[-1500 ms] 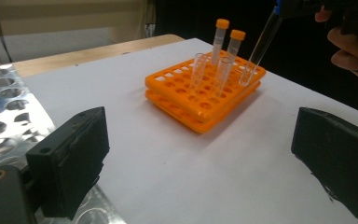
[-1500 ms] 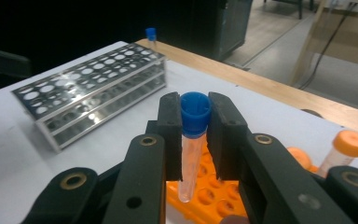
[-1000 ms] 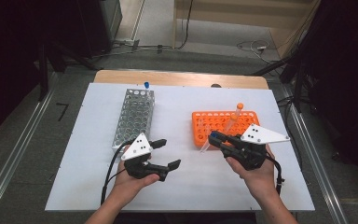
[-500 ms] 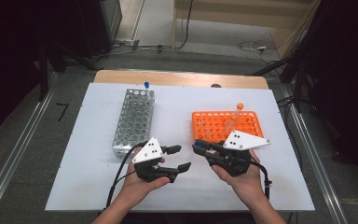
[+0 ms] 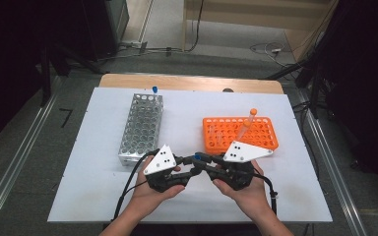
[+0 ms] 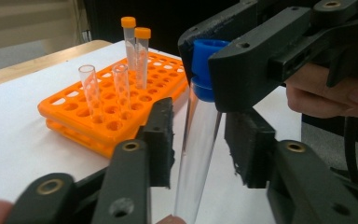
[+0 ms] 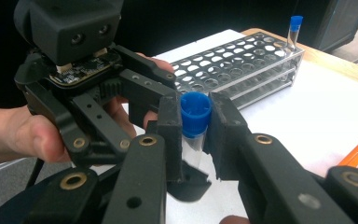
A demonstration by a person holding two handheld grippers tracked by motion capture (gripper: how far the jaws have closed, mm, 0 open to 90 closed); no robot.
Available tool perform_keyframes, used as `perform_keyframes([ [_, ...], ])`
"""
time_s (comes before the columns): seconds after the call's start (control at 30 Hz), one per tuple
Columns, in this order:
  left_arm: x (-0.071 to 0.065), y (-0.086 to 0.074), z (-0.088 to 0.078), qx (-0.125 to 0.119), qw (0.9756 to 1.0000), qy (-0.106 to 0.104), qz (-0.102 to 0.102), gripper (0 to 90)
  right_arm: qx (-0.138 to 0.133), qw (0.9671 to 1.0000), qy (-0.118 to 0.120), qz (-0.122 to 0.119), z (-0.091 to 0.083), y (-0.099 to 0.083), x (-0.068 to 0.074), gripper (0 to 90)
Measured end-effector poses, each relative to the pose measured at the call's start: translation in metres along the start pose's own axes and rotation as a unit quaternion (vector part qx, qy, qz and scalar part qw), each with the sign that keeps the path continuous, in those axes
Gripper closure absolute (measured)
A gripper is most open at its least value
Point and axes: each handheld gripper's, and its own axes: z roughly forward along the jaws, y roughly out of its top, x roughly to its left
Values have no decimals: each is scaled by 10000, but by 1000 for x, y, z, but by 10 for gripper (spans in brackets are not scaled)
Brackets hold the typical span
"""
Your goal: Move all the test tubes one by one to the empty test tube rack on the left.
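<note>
Handoff time, basically. From the high view we see the left gripper [image 5: 191, 173] and right gripper [image 5: 200, 158] meeting nose to nose over the desk [image 5: 98, 196], in front of the orange rack [image 5: 270, 140]; a second ago they were apart. In the left gripper view its fingers [image 6: 161, 137] have just been closing around the glass of the blue-capped tube [image 6: 198, 140], not quite pinching it yet. In the right gripper view those fingers [image 7: 170, 128] are clenched on the cap, so we're mid-transfer.

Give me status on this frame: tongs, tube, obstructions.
Right tongs shut on blue-capped tube. Left tongs just been closing around its glass, gap still showing. Nothing in the way.
</note>
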Motion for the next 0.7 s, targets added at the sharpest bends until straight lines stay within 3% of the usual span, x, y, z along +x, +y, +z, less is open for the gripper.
perform_keyframes([
  [0.17,0,0,-2,-25,10000,-5,46,747,-4,10000,13,14,0,0,0,743],
  [0.47,-1,0,-2,-20,9999,-91,124,769,-16,10000,19,9,0,-1,1,729],
  [0.5,-1,0,-2,-13,9999,-83,133,770,-27,10000,35,-4,0,-1,1,691],
  [0.53,0,0,-2,-11,9999,-63,147,770,-91,10000,35,8,-2,0,1,555],
  [0.57,0,0,-2,-24,9999,-61,126,770,-91,10000,35,8,-2,0,1,555],
  [0.7,4,0,-5,-60,10000,-15,76,771,-253,9996,98,86,-7,1,0,401],
])
